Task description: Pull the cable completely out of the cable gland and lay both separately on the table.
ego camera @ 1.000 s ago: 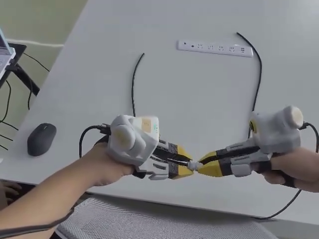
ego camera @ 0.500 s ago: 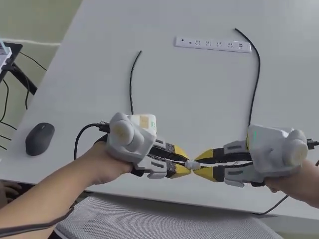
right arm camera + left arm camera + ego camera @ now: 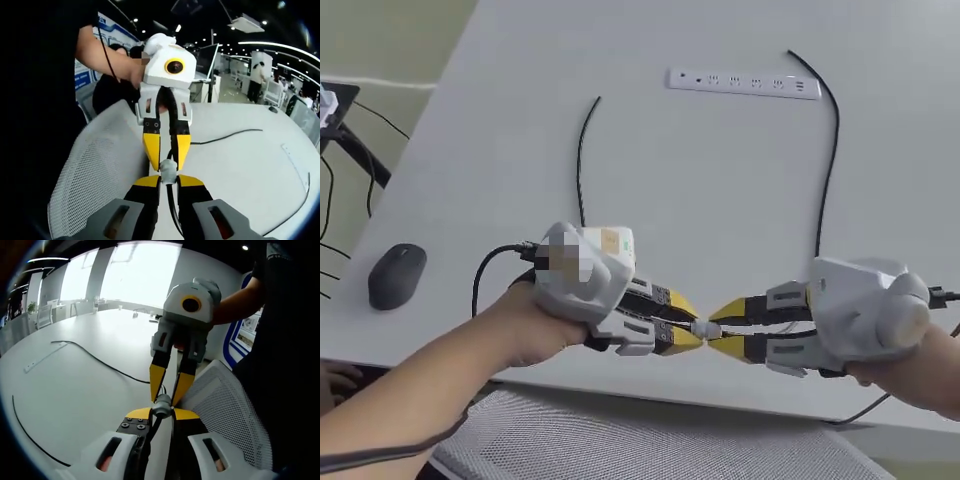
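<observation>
A small grey cable gland hangs in the air over the near table edge, with a thin black cable through it. The cable lies across the white table and passes behind the left gripper. My left gripper comes in from the left and my right gripper from the right, tip to tip, both shut on the gland. In the left gripper view the gland sits at my own tips and the cable runs down between the jaws. The right gripper view shows the same gland and cable.
A white power strip lies at the far side, and its black lead curves down the right of the table. A dark mouse rests at the near left. A mesh chair back is just below the grippers.
My right gripper has rolled about its own axis, so its camera box has swung from the top to the side, and it has sunk a little. The left gripper has stayed put on the gland.
</observation>
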Motion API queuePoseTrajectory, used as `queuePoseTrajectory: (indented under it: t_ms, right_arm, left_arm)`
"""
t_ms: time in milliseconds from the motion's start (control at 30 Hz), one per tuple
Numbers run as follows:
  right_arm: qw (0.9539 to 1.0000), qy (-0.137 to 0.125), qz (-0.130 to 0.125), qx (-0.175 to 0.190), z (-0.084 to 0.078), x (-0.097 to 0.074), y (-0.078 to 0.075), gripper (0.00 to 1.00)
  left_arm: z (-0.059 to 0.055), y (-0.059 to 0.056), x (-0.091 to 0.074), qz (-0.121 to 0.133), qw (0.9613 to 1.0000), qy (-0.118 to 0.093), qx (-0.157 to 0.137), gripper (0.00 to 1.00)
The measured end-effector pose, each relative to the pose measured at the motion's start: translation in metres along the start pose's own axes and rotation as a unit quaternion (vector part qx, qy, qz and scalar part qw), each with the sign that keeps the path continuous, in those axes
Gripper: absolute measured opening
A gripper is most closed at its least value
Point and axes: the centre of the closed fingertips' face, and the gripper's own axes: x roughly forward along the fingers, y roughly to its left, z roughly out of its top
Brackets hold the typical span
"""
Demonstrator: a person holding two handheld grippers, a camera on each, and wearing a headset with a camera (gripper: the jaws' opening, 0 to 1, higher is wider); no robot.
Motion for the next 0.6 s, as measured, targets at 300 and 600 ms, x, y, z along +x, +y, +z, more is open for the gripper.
queuePoseTrajectory:
  t_ms: [300, 600]
  right_arm:
    - [0.9994, -0.006, -0.011, 0.033, 0.001, -0.002, -0.001, 0.18]
    - [0.9912, -0.016, -0.114, 0.066, 0.011, -0.017, -0.019, 0.28]
  left_arm:
    - [0.000, 0.000, 0.001, 0.002, 1.0000, -0.001, 0.008, 0.15]
    - [0.003, 0.009, -0.007, 0.027, 0.9995, -0.009, 0.013, 0.15]
